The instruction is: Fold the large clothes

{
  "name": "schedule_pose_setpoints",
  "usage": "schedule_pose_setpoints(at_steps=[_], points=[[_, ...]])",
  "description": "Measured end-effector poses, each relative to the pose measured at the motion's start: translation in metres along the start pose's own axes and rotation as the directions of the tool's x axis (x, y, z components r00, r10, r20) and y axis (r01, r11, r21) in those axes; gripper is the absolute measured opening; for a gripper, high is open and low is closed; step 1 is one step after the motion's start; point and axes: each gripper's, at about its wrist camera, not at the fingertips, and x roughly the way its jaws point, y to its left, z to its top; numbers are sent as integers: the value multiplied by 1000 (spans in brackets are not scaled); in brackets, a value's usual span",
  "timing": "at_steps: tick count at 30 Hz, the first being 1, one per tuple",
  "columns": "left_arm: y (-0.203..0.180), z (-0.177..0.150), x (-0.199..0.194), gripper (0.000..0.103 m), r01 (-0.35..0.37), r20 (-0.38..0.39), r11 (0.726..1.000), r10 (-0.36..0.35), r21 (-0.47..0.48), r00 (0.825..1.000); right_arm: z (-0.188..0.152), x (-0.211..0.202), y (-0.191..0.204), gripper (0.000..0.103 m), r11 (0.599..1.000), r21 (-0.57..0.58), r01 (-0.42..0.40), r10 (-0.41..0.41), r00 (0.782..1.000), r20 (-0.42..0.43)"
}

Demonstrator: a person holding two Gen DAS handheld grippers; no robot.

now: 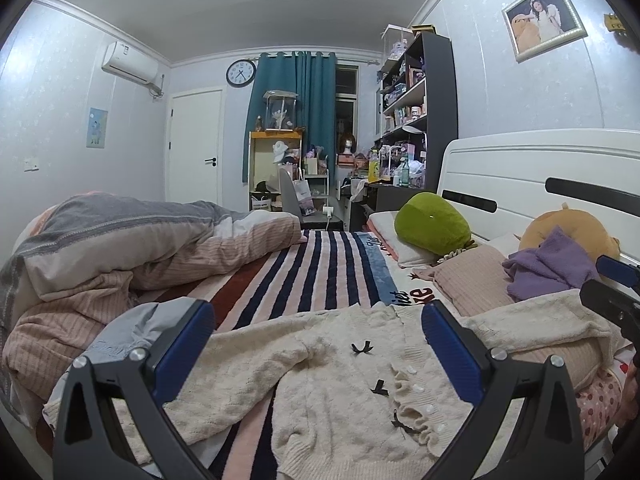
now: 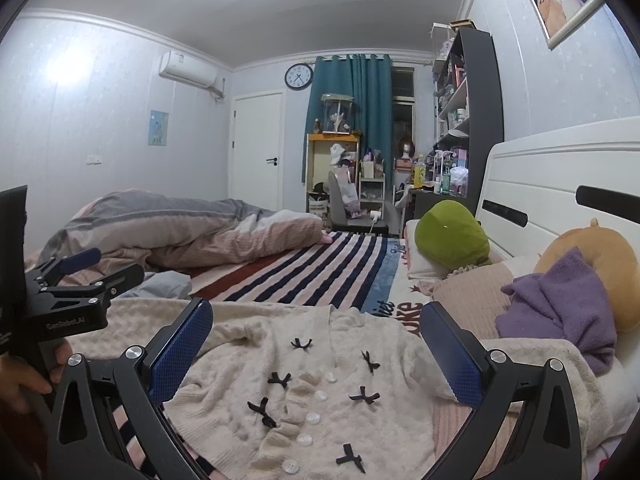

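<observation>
Both the left gripper and right gripper hover spread above the cream cardigan, "GenRobot.AI" printed on the left one, purple knit beside the cardigan.

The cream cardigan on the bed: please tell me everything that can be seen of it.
The cream cardigan looks like a thick knitted garment with small black bows and a row of white buttons along a ruffled front. It lies spread out, front up and somewhat rumpled, on the striped blanket. One sleeve reaches over the pink pillow; the other lies rumpled toward the pink quilt. Both tools, left and right, are open above it, and neither grips it.
</observation>
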Motion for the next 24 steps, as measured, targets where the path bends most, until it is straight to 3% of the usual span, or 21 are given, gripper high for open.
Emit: schedule_pose_setpoints(at_steps=[15, 20, 22, 24], points=[[41, -7, -12, 102, 6, -31, 999, -7, -41, 999, -9, 2, 14, 103, 999, 18, -28, 28, 1000, -8], [107, -34, -15, 102, -45, -60, 988, 36, -148, 998, -19, 11, 18, 103, 1000, 30, 0, 0, 1000, -30], [145, -53, -14, 102, -140, -95, 975, 125, -175, 988, -24, 15, 19, 103, 1000, 23, 11, -9, 999, -52], [188, -76, -13, 93, -195, -144, 959, 167, -205, 975, -32, 22, 19, 103, 999, 3, 41, -41, 995, -92]])
